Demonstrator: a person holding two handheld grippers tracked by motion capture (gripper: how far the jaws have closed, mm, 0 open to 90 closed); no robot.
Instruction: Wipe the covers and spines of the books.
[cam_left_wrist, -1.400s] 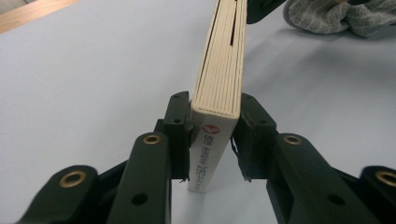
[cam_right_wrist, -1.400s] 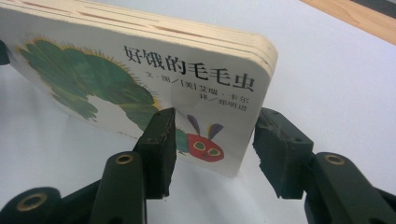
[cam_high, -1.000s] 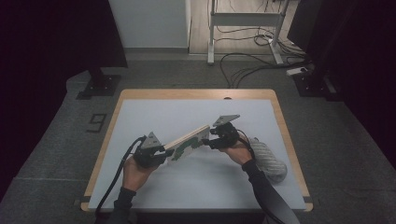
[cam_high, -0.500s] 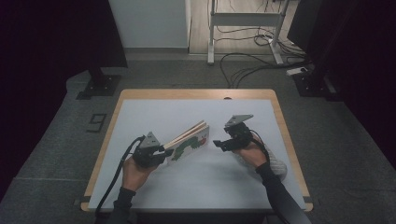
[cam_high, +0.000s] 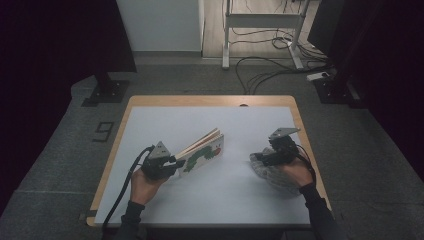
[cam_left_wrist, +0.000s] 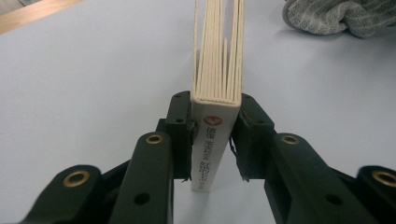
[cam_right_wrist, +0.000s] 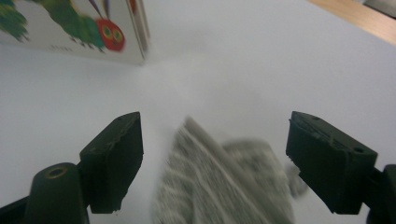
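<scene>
Holding the board book (cam_high: 202, 151) by its spine end, the left gripper (cam_high: 173, 161) has both pads pressed against the covers, as its own view shows at the spine (cam_left_wrist: 215, 140). The right gripper (cam_high: 256, 158) has just been opening its jaws; they stand spread above the grey cloth (cam_right_wrist: 224, 182), with nothing pinched between them.

To do this step well, I judge the left hand should keep the book steady while the right gripper settles squarely over a raised fold of the cloth (cam_high: 272, 172) before closing.

The book sits left of centre on the white table (cam_high: 200, 120), tilted up off it. In the high view its long axis runs from the clamped spine end toward two o'clock, with the pages fanning slightly at the free end.
</scene>
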